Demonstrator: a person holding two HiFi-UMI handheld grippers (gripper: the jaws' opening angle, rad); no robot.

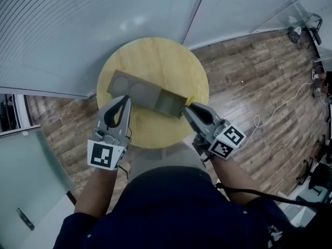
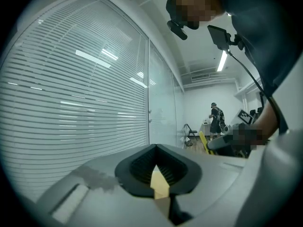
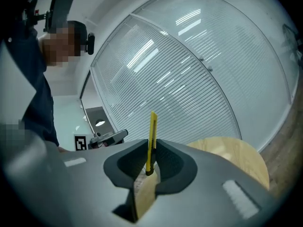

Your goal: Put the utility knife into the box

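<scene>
Right gripper [image 3: 150, 144] clamps narrow on the yellow utility knife [image 3: 152, 129], held upright just off the box's [image 1: 148, 95] open right end. Left gripper [image 2: 156, 148] is closed and empty (tips by the box's near wall). Beyond, the round table's [image 1: 155, 56] far rim is bare wood, with the blinds [image 1: 78, 25] behind it.

The box [image 1: 136, 92] is long and grey-brown, with two round recesses and an open compartment at one end. It lies flat on the table [image 1: 155, 56]. The knife [image 3: 153, 126], slim and yellow, stands upright, pinched in the right gripper [image 3: 150, 149], seemingly just beside the box's open end.
</scene>
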